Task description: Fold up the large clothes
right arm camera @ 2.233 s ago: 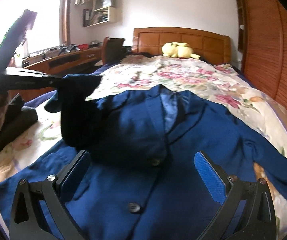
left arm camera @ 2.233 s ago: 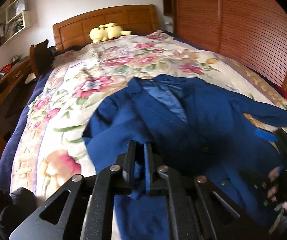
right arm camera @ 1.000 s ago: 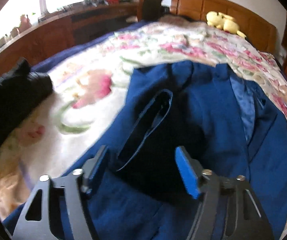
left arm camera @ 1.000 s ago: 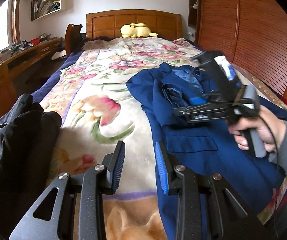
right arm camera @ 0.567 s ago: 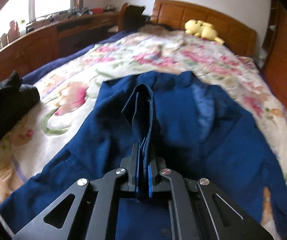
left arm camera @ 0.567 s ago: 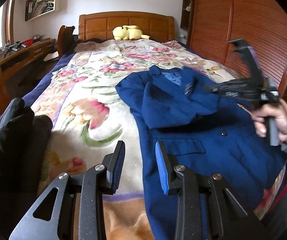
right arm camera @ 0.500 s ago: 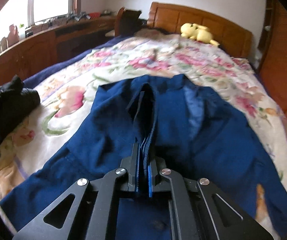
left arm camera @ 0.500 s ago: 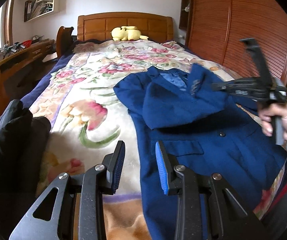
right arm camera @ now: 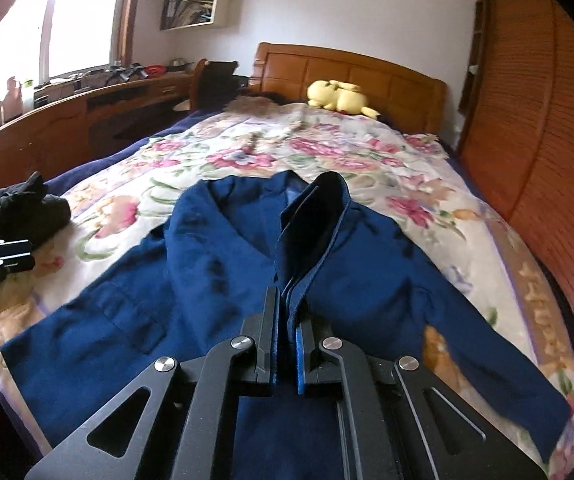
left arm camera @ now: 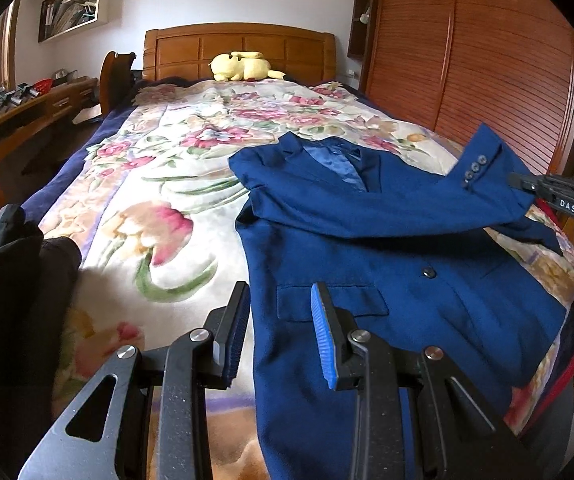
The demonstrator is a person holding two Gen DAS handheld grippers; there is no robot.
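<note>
Our right gripper [right arm camera: 285, 322], clamped on the jacket [left arm camera: 387, 280] sleeve cuff [right arm camera: 311, 224], should lay it flat toward three o'clock; our left gripper [left arm camera: 281, 334] hangs apart, empty.

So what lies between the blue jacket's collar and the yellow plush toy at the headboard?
Only bare floral blanket between jacket collar and plush toy; both wrist views show it.

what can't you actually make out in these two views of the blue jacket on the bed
- Left wrist view: the right gripper is cut off by the right edge, so where it pinches the sleeve cuff is not visible.
- Right wrist view: the cuff held up in front hides the blue jacket collar and lining.
- Right wrist view: the left gripper is cut off by the left edge; its opening is unreadable there.
- Both views: shelf items are too small.
</note>
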